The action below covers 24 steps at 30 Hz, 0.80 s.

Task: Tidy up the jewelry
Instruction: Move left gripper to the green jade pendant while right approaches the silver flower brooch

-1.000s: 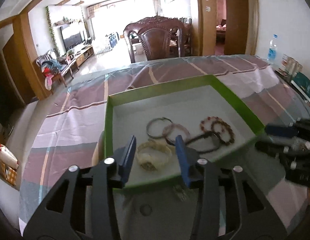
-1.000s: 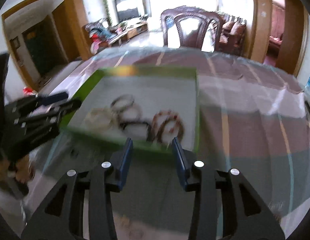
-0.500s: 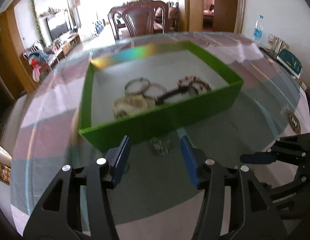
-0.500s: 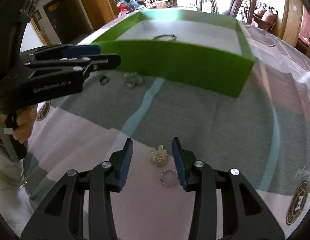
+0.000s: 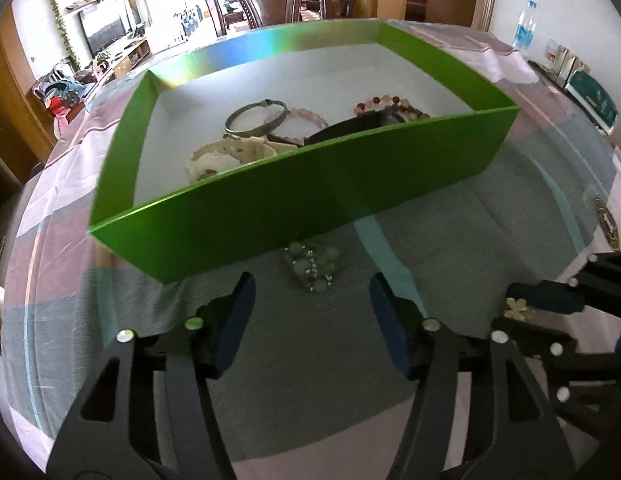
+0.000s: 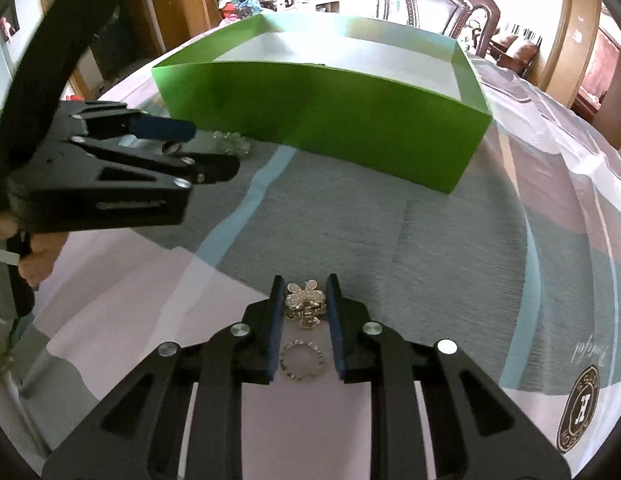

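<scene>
Left wrist view: the left hand-held gripper (image 5: 310,304) hangs low over the cloth-covered table (image 5: 470,232) with its blue pads spread wide. A green beaded ornament (image 5: 313,266) lies on the cloth just beyond them, close to the near wall of the green box (image 5: 270,200). Inside the box rest a metal bangle (image 5: 254,117), a pink bead bracelet (image 5: 296,122), a cream bracelet (image 5: 226,156), a reddish bead bracelet (image 5: 390,104) and a dark band (image 5: 350,126). The right hand-held gripper (image 5: 522,312) enters at the right edge, beside a gold flower.

Right wrist view: the right hand-held gripper (image 6: 304,300) has its fingers drawn in on either side of the gold flower clip (image 6: 306,300); whether the pads touch it cannot be told. A small beaded ring (image 6: 301,359) lies on the cloth between the fingers, nearer the camera. The left hand-held gripper (image 6: 198,152) reaches in from the left, next to the green box (image 6: 330,112).
</scene>
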### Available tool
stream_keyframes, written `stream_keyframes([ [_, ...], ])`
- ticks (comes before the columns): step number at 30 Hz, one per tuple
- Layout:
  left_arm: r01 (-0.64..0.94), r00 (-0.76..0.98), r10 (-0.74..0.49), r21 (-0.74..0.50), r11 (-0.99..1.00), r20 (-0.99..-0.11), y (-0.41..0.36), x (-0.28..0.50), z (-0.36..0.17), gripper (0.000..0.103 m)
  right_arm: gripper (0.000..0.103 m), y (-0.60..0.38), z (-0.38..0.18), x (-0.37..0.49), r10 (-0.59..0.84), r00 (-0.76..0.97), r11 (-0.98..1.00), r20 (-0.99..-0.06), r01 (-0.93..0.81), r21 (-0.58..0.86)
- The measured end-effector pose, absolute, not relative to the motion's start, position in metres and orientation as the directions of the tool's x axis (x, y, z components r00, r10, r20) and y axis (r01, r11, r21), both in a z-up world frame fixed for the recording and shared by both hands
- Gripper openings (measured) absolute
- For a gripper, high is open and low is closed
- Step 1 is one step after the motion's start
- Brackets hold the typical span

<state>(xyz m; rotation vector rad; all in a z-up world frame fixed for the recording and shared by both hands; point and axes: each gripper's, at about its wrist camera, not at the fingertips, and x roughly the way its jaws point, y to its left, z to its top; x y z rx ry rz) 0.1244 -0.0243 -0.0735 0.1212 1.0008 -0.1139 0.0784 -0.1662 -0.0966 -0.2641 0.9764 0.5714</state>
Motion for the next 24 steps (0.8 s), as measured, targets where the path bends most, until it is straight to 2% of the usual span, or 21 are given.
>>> stream_keyframes([
  [2, 0.142, 0.516, -0.048, 0.03, 0.989, -0.855, -0.025, 0.132, -0.079, 0.045, 0.021, -0.167, -0.095, 0.077, 0.339, 0.432, 0.822, -0.836, -0.568, 0.039],
  [8, 0.129, 0.528, -0.067, 0.002, 0.992, -0.846, -0.024, 0.138, -0.08, 0.043, 0.021, -0.167, -0.097, 0.075, 0.342, 0.439, 0.82, -0.831, -0.572, 0.036],
  [9, 0.128, 0.531, -0.068, 0.001, 0.992, -0.844, -0.024, 0.138, -0.08, 0.041, 0.021, -0.166, -0.098, 0.077, 0.342, 0.44, 0.82, -0.83, -0.572, 0.034],
  [10, 0.127, 0.536, -0.067, 0.002, 0.992, -0.841, -0.024, 0.137, -0.08, 0.029, 0.021, -0.167, -0.098, 0.076, 0.341, 0.442, 0.821, -0.829, -0.57, 0.034],
  [11, 0.13, 0.54, -0.063, 0.009, 0.991, -0.839, -0.024, 0.137, -0.079, 0.026, 0.021, -0.167, -0.098, 0.078, 0.341, 0.444, 0.824, -0.829, -0.566, 0.035],
  [14, 0.146, 0.556, -0.047, 0.042, 0.988, -0.83, -0.028, 0.132, -0.078, 0.021, 0.021, -0.17, -0.097, 0.081, 0.328, 0.469, 0.844, -0.82, -0.536, 0.032],
  [24, 0.273, 0.534, -0.143, 0.009, 0.962, -0.833, -0.05, 0.108, -0.076, 0.022, 0.022, -0.192, -0.094, 0.095, 0.318, 0.506, 0.892, -0.801, -0.446, 0.072],
])
